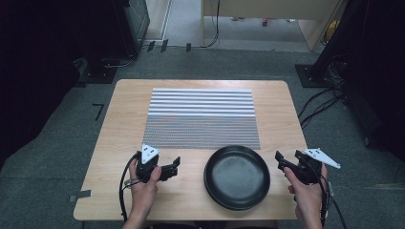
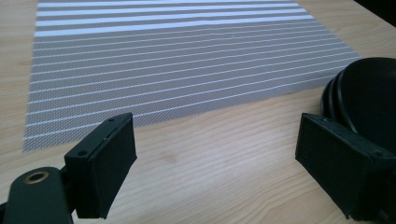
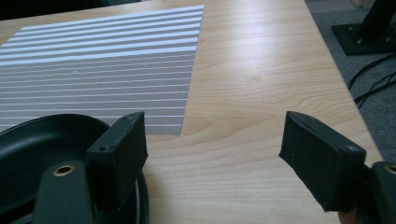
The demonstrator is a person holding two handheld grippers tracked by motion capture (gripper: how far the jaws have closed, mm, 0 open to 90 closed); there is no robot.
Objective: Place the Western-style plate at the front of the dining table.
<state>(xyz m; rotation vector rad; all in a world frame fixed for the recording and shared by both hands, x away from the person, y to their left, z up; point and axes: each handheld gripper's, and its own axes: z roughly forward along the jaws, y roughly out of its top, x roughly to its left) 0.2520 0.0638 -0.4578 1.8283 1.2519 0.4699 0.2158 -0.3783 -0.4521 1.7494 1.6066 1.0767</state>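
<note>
Stack of black bowls (image 1: pixel 237 177) on the near half of the wooden table (image 1: pixel 277 102), between the two grippers, slightly right of centre. Exact count hard to call: left gripper view (image 2: pixel 369 93) shows at least two nested rims, maybe three. Matte, shallow, nothing inside. Far rim just overlapping the near edge of the placemat (image 1: pixel 202 118).

One placemat: grey woven, white stripes, wider and brighter toward the far side, lying flat in the middle of the table.

Two grippers, one per hand.

Left gripper (image 1: pixel 175 168): jaws spread wide, nothing between them, holding nothing. Pointed right toward the stack, near but apart from it. In its own view (image 2: pixel 215 154) bare wood between the jaws, stack edge just behind the right-hand jaw; contact there cannot be told.

Right gripper (image 1: pixel 280 161): jaws likewise wide apart, gripping nothing. Sits just right of the stack, near the table's right edge, aimed left and away. In its own view (image 3: pixel 212 154) bare wood between the jaws, bowl rim (image 3: pixel 42 140) under and behind the left-hand jaw; touching or just above, cannot tell.

Left hand (image 1: pixel 143 183) and right hand (image 1: pixel 305 191) in from the near edge, each wrapped on a handle. One grey triangular plate on each gripper, one cable trailing from each.

Beyond the table: grey carpet, cables.
</note>
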